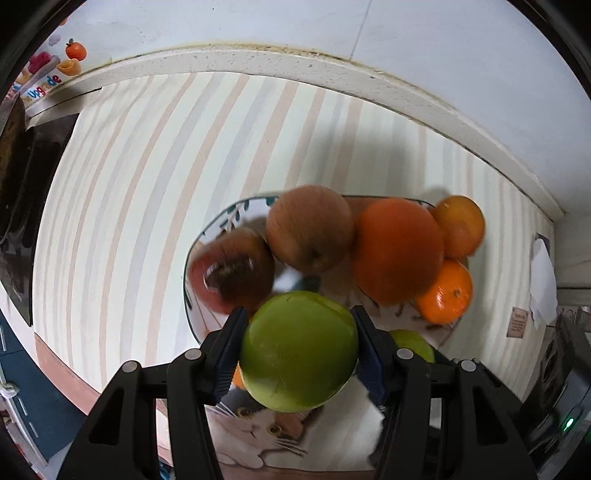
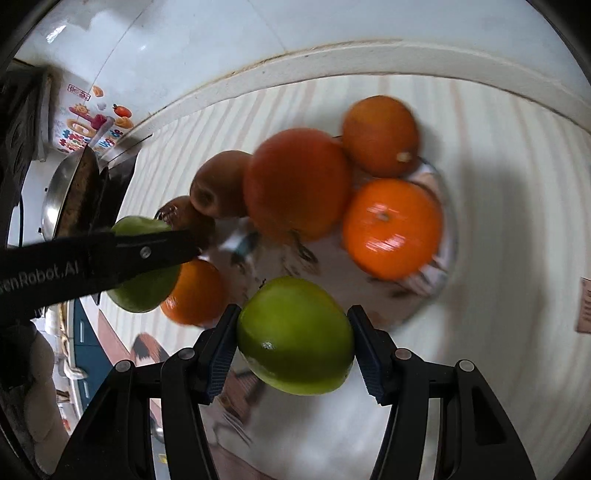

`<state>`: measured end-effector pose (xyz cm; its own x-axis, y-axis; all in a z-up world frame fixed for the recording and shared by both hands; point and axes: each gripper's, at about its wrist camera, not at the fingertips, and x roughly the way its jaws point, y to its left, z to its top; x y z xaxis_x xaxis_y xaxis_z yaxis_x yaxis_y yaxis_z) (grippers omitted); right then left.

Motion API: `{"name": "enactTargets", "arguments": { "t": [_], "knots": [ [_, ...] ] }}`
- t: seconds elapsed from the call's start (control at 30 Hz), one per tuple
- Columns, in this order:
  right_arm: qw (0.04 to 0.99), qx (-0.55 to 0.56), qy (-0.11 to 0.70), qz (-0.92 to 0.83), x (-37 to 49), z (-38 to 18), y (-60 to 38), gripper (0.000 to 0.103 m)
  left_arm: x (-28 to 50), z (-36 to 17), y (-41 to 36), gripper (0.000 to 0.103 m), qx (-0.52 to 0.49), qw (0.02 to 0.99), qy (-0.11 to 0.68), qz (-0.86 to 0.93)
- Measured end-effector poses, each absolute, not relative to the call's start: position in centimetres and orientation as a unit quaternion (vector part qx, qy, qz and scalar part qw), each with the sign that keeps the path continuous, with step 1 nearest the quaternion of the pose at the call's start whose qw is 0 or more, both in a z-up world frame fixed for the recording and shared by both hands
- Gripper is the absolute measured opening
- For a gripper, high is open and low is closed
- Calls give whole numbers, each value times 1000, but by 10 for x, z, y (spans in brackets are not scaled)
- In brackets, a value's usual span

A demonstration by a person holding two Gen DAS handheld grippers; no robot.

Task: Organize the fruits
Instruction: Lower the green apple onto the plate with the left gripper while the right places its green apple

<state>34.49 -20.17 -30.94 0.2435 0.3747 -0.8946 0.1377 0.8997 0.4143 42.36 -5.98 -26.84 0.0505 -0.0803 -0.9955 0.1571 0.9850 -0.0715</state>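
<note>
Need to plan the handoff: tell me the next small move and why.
Probably carry both green fruits clear of the plate before setting them down. The left gripper clamps one green fruit, the right gripper another, and the plate holds oranges and brown fruit.

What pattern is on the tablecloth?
The tablecloth has pale beige and grey stripes; left wrist view shows it best.

Home kitchen: a striped cloth [image 1: 155, 192] is covering a stone counter [image 1: 258, 61] under white wall tiles [image 1: 406, 33], while a steel pan [image 2: 55, 195] is sitting at the left.
</note>
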Motion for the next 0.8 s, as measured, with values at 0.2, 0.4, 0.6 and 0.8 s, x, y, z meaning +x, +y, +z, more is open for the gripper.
{"name": "enactTargets", "arguments": {
  "t": [0.2, 0.4, 0.6, 0.8],
  "knots": [
    [758, 220, 609, 79, 367, -329, -179, 61, 431, -286, -65, 54, 28, 707, 702, -82],
    [740, 249, 618, 93, 376, -344, -171, 67, 435, -283, -63, 58, 15, 707, 703, -81],
    [740, 240, 621, 94, 375, -340, -176, 88, 433, -275, -60, 66, 6, 716, 694, -83],
    [755, 190, 623, 68, 363, -315, -191, 94, 420, -261, -43, 72, -8, 730, 680, -70]
  ]
}}
